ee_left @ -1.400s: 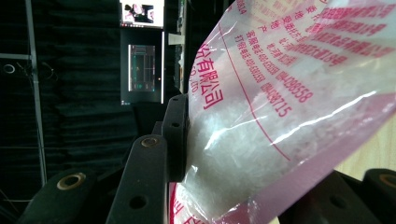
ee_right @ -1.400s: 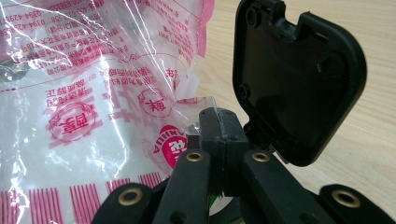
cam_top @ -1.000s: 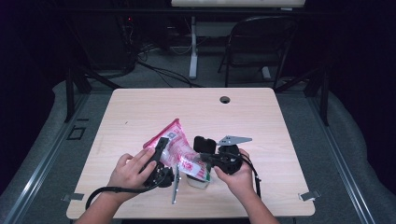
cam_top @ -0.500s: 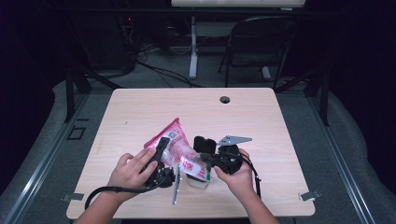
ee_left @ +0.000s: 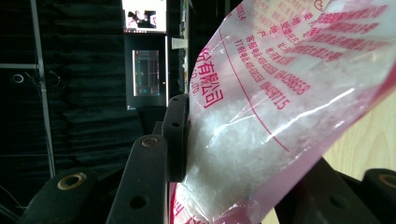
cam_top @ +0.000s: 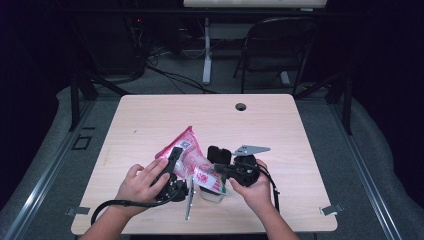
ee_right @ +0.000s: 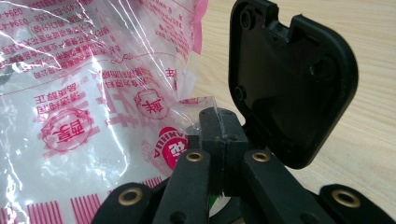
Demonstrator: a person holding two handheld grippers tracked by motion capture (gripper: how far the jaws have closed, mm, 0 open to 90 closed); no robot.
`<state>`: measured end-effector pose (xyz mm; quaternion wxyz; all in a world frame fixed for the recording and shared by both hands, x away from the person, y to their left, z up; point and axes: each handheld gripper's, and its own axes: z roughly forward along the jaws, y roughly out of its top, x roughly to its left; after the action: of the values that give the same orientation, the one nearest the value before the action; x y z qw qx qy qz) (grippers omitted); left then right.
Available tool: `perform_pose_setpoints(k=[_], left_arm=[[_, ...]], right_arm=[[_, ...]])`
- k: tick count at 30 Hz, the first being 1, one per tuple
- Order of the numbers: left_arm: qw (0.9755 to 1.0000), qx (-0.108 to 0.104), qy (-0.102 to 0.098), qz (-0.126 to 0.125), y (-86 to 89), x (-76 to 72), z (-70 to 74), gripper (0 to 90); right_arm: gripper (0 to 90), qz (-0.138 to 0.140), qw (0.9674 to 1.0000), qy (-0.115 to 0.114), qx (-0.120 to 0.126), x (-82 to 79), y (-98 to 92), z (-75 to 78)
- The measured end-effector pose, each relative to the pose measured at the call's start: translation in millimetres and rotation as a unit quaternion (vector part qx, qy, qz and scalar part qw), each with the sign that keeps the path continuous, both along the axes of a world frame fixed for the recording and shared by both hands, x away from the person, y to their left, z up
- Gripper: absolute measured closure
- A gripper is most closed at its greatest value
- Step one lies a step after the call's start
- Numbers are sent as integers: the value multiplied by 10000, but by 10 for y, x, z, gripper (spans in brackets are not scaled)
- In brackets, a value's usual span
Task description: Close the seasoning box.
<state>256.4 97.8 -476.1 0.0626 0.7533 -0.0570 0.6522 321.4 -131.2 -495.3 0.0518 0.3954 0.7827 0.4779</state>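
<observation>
Pink-printed bag (cam_top: 187, 157) of white crystals is held above the surface (cam_top: 150, 120) near its front edge. Left tool (ee_left: 224, 163) clamps the filled body; right tool (ee_right: 219, 133), jaws pressed together, pinches a clear corner beside a white cup (cam_top: 211, 194).

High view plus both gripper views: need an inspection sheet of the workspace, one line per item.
Surface: light wooden table, round hole near far edge.
Job's things: pink-printed clear bag of white grains, tilted over a small white container.
Clutter: nothing seen.
Grippers: left gripper clamps the bag's body; right gripper shut, pinching a bag corner.
Cables: black cable trails at the near edge.
Surroundings: dark room, folding chair, floor cables.
</observation>
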Motion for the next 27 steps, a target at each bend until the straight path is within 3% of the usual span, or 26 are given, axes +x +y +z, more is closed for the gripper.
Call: perform_pose_setpoints(k=[27], left_arm=[[9999,17,-71,-88,-48,-15,28,672]], right_arm=[[900,-30,10000,-11,7,4,-29,1]])
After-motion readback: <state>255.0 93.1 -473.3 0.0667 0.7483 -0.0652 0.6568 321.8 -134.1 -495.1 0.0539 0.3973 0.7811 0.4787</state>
